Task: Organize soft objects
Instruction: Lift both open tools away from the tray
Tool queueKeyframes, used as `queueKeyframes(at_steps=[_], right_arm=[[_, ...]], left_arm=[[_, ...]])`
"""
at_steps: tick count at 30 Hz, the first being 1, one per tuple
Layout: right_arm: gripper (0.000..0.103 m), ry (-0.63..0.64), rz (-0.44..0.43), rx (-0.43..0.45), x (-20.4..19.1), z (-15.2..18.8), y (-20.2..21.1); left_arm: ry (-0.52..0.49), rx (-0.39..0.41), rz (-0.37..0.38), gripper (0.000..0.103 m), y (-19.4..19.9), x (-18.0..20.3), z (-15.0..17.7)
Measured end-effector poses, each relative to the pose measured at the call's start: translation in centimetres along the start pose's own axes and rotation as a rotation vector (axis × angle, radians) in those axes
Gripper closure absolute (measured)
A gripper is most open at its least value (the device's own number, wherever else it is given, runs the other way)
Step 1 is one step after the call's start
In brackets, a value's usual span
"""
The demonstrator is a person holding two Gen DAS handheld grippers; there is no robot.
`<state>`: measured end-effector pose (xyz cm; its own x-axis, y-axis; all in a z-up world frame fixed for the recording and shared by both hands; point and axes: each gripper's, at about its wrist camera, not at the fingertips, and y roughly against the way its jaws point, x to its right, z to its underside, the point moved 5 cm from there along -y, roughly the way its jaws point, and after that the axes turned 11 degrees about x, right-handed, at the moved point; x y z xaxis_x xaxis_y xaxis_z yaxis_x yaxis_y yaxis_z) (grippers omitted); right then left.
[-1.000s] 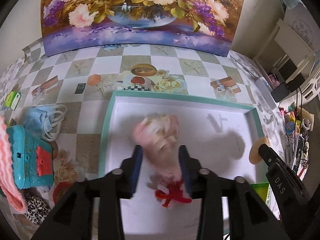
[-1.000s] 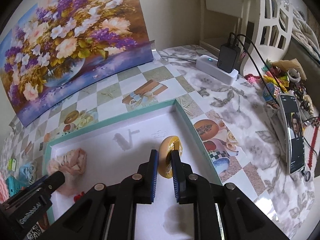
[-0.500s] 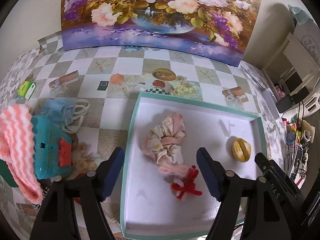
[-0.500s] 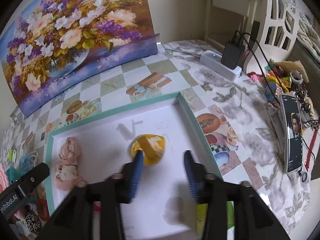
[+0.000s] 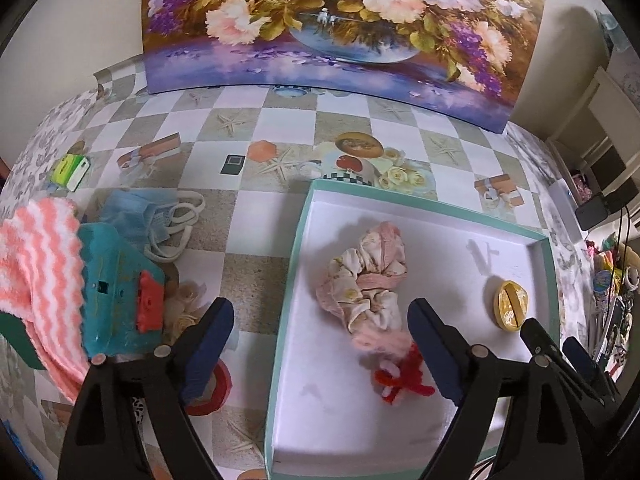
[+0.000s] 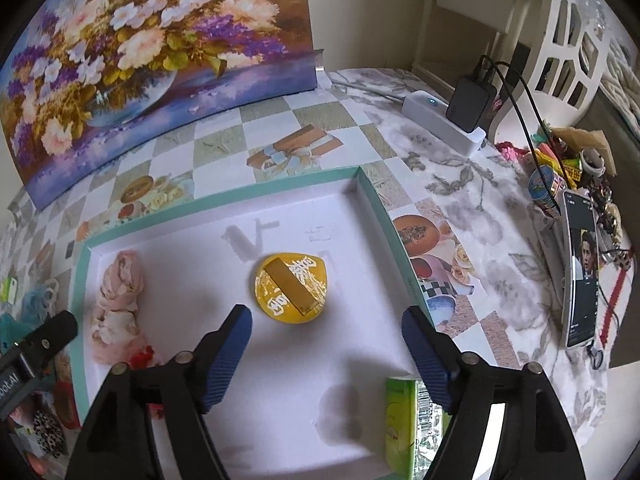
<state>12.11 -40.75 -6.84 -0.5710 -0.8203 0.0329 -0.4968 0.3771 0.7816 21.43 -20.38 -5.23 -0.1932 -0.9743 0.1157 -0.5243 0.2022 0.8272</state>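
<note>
- Left gripper: jaws apart, having just been opening; nothing clamped. It hovers over the near left rim of the tray, one finger outside the wall, one inside beside the scrunchie, apparently a release.
- Right gripper: jaws apart, likewise just opened; empty, above the tray's near right part, the yellow piece just beyond its fingertips.
- Red yarn bow: on the tray floor, touching the scrunchie's near end.
- Pink floral scrunchie: lying loose in the tray's left half, judged deposited for sorting.
- Yellow disc-shaped piece: flat in the tray's right half, well apart from the scrunchie; kind uncertain.
- Teal-rimmed white tray: the collecting landmark.
- Pink striped knit, blue face masks: left of the tray, outside, presumably still to collect.
- Floral painting: beyond the tray, upright.
</note>
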Motion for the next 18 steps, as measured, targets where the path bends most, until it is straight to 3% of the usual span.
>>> queueKeyframes(at_steps=[3, 6, 12, 18], right_arm=[[0.011, 0.009, 0.006, -0.009, 0.0, 0.2, -0.2], [0.0, 0.002, 0.011, -0.021, 0.1, 0.4, -0.4], [0.0, -0.014, 0.037, -0.015, 0.7, 0.4, -0.2], [0.0, -0.063, 0.0, -0.009, 0.9, 0.0, 0.5]], left_arm=[[0.002, 0.006, -0.018, 0.012, -0.1, -0.3, 0.0], [0.005, 0.021, -0.041, 0.002, 0.0, -0.8, -0.2], [0.011, 0.044, -0.067, 0.002, 0.4, -1.5, -0.6], [0.034, 0.055, -0.051, 0.002, 1.0, -1.8, -0.9]])
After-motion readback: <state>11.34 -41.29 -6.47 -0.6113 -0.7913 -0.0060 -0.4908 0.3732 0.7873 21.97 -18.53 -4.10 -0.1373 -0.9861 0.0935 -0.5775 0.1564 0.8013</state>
